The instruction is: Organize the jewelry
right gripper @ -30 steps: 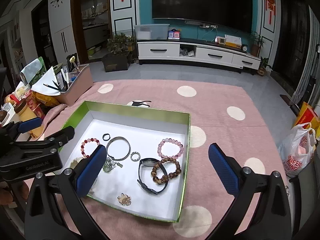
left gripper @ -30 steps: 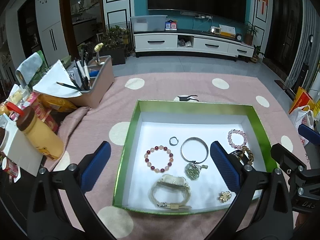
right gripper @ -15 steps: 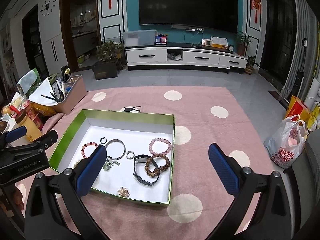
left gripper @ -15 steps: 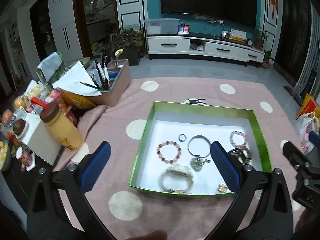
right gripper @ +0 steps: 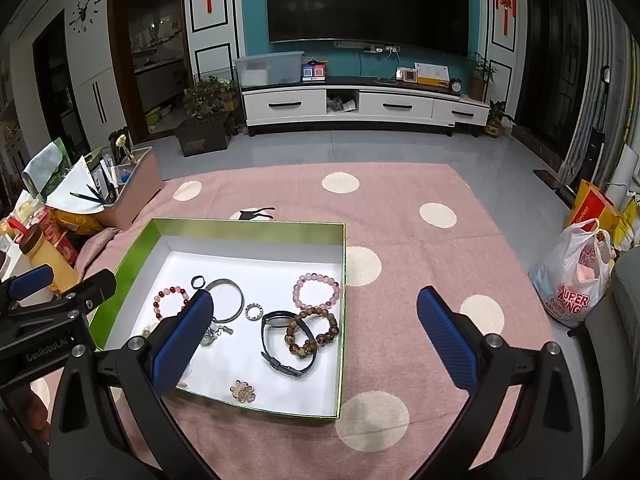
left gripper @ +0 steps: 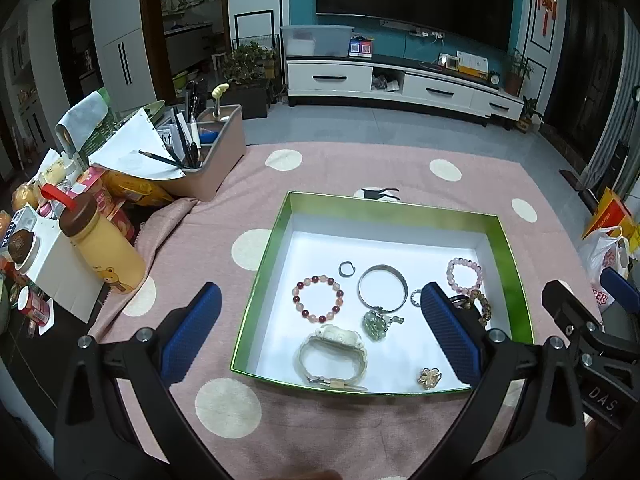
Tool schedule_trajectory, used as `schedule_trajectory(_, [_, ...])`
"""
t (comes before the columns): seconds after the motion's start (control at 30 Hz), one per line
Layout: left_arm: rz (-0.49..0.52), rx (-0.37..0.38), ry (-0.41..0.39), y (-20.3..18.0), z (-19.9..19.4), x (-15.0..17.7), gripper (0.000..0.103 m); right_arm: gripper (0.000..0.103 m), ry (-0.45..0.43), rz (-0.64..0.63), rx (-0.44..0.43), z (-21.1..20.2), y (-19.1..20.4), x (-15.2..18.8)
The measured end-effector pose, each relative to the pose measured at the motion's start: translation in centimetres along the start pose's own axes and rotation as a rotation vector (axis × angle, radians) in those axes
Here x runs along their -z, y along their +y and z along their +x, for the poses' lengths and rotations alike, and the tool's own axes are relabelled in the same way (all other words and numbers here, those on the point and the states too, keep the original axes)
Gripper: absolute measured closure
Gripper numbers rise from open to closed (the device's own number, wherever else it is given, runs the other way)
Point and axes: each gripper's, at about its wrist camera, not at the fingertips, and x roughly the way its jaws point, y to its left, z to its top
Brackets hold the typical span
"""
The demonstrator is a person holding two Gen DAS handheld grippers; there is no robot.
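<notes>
A shallow green-walled, white-floored box (left gripper: pixel 508 264) is seen holding beaded bracelets, a silver metal bangle (left gripper: pixel 383 290) and a cream watch (left gripper: pixel 333 350). Both the left gripper (left gripper: pixel 320 336) and right gripper (right gripper: pixel 316 340) are held with jaws spread wide, nothing gripped.

Left gripper (left gripper: pixel 320 334): two black plastic arms w/ blue bumpy pads (left gripper: pixel 191 336) on the tips, shaped like long rounded blocks. Round silver screws sit on the black arms, one near each pad and more lower down. Right gripper (right gripper: pixel 316 340) looks the same: black arms, blue bumpy pads (right gripper: pixel 447 342), silver screws. Seen from the side in the other cam, each tool is a black body w/ a blue tip and small silver screws. White letters on the bodies: "GenRobot.AI" on the left one, "DAS" on the right one. A bit of skin shows at the pic's bottom edge, blurry.
</notes>
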Motion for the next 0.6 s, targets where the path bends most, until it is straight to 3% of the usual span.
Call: schedule_trajectory(0.6, [0.0,-0.018,0.012,0.0,0.57,0.06,0.002,0.001,0.004,-0.007,-0.009,0.28,0.43,0.02])
